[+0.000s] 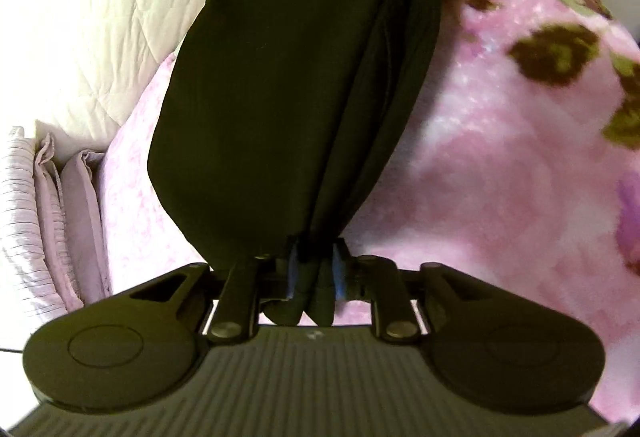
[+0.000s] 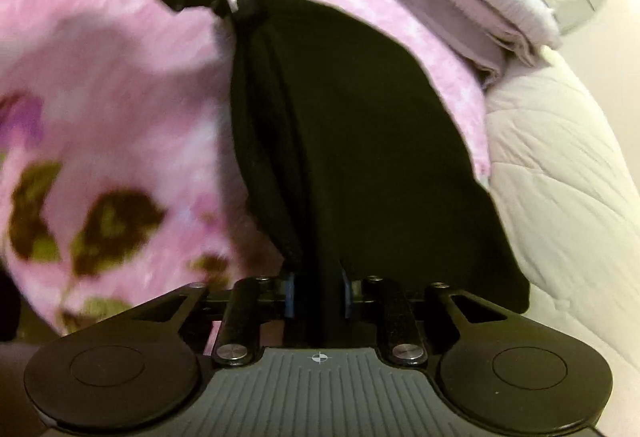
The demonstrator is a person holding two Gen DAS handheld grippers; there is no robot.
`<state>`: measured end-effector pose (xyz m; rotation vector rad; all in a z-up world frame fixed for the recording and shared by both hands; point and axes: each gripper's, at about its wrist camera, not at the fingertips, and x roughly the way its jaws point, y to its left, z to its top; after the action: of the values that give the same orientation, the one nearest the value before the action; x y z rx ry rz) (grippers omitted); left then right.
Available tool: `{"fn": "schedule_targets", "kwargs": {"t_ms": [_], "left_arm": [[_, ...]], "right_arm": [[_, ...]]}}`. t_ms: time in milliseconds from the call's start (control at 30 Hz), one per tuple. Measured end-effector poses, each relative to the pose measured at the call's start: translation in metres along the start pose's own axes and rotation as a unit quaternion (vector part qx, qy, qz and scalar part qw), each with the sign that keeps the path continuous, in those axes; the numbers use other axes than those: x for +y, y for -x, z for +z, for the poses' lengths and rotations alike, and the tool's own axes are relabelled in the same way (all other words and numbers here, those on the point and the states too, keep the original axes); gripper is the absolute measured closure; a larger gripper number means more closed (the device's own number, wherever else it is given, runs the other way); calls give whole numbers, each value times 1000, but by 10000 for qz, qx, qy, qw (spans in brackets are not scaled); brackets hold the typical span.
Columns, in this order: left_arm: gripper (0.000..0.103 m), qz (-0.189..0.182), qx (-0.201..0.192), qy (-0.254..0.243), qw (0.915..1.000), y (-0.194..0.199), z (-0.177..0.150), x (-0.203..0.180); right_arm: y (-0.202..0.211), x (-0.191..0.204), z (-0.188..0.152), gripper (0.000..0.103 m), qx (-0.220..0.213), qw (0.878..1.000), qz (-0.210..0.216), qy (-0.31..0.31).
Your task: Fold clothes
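Both my claws, left (image 1: 314, 269) and right (image 2: 318, 293), pinch opposite ends of the black garment (image 1: 288, 85), stretched lengthwise between them above the pink blanket (image 1: 500, 165).

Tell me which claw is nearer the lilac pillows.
Left. Left claw sits beside the lilac pillows; right claw grips the black garment at its opposite end, farther from them.

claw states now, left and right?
Left claw: closed on one end of the black garment.
Right claw: closed on the garment's other end, stretched between the two.
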<state>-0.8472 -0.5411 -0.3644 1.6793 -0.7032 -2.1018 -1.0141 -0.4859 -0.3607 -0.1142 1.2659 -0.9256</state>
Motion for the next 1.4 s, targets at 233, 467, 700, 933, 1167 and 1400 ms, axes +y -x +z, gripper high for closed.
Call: {"fn": "schedule_targets", "kwargs": {"t_ms": [233,467,700,933,1167,1400], "left_arm": [[78,-367,108,1003,9942,25,-25,50],[73,-153,-34,1776,9840,-13,2,116],[74,-213,174,1501,9883,-79,31,113],[74,-243,281,1702,9847,-81,36,116],[70,-316,188,2296,9726,-91,36,144],[70,-707,446,2874,9542,-96,19,155]], "right_arm": [[51,-15,0,71,122,9949,129,-998],[6,-100,-6,75,125,9818,-599,-1801],[-89,-183,-18,90,403,9643,-1255,-2299],[-121,-187,-29,95,436,9682,-778,-2339],[-90,-169,-47,95,404,9618,-785,-2591],[-69,-162,-42,93,380,9567,-710,-2798]]}}
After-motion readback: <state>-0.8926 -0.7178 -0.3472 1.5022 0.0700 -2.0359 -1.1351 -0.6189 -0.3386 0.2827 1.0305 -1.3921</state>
